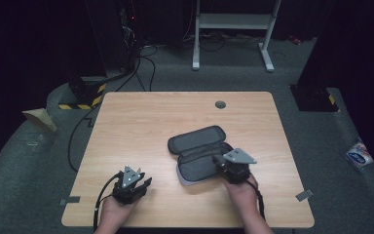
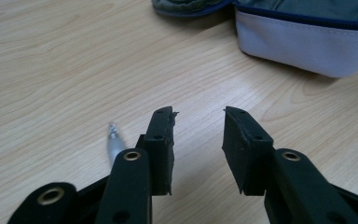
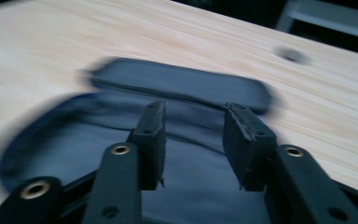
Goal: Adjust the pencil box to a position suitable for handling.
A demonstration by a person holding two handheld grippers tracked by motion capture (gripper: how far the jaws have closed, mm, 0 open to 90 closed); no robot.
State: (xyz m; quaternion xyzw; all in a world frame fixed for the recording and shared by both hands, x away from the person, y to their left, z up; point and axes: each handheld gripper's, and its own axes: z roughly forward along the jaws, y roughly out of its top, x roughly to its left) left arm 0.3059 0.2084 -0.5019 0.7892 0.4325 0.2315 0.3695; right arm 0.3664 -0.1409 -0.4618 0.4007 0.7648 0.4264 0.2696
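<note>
My right gripper, jaws apart and empty, hovers over the open pencil case; left gripper apart, idle; next, grasp the lid

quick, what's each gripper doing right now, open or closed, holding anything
Left gripper: open, nothing between the jaws, over bare table.
Right gripper: open, holding nothing, above the open pencil case.
</note>
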